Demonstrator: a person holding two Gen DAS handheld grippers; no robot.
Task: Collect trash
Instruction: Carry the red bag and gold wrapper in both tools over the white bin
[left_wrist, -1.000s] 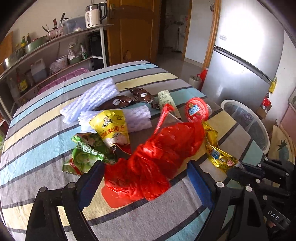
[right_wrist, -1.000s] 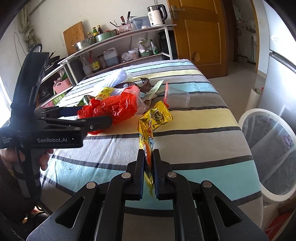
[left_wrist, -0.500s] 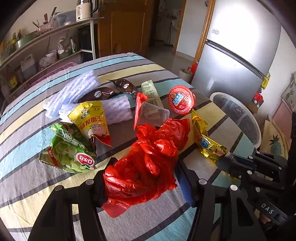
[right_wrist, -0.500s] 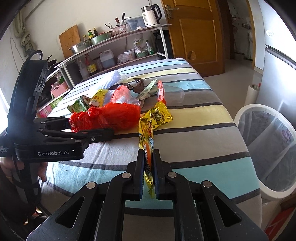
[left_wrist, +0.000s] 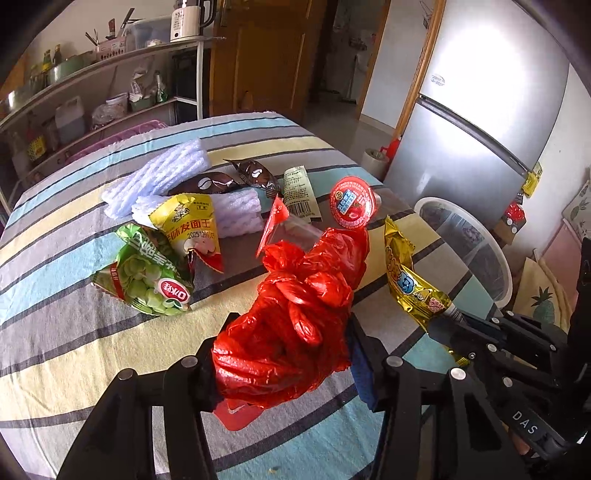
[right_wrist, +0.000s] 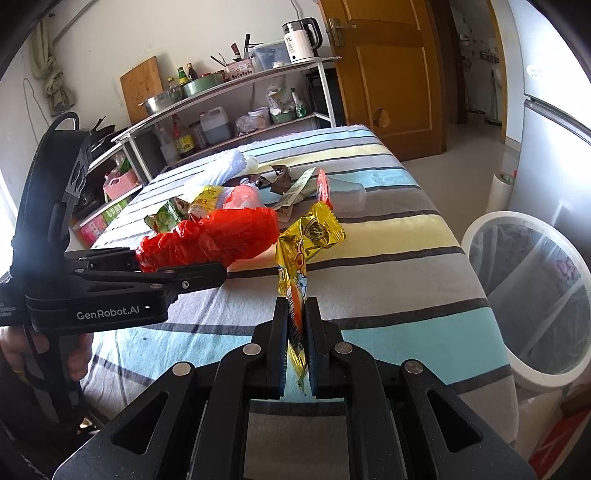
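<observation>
Crumpled red plastic bag (left_wrist: 295, 317) clenched in left gripper (left_wrist: 284, 354), gold foil wrapper (right_wrist: 306, 251) in right gripper (right_wrist: 295, 332) (neither binned); more wrappers littering striped worktop (left_wrist: 55, 332).

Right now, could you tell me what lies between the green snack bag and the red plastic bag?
Only bare striped tablecloth separates the green bag from the red bag, in the left wrist view.

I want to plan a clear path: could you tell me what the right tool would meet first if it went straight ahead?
Beyond the gold wrapper it grips, the right tool would probably meet the clear cup first; depth is uncertain.
</observation>
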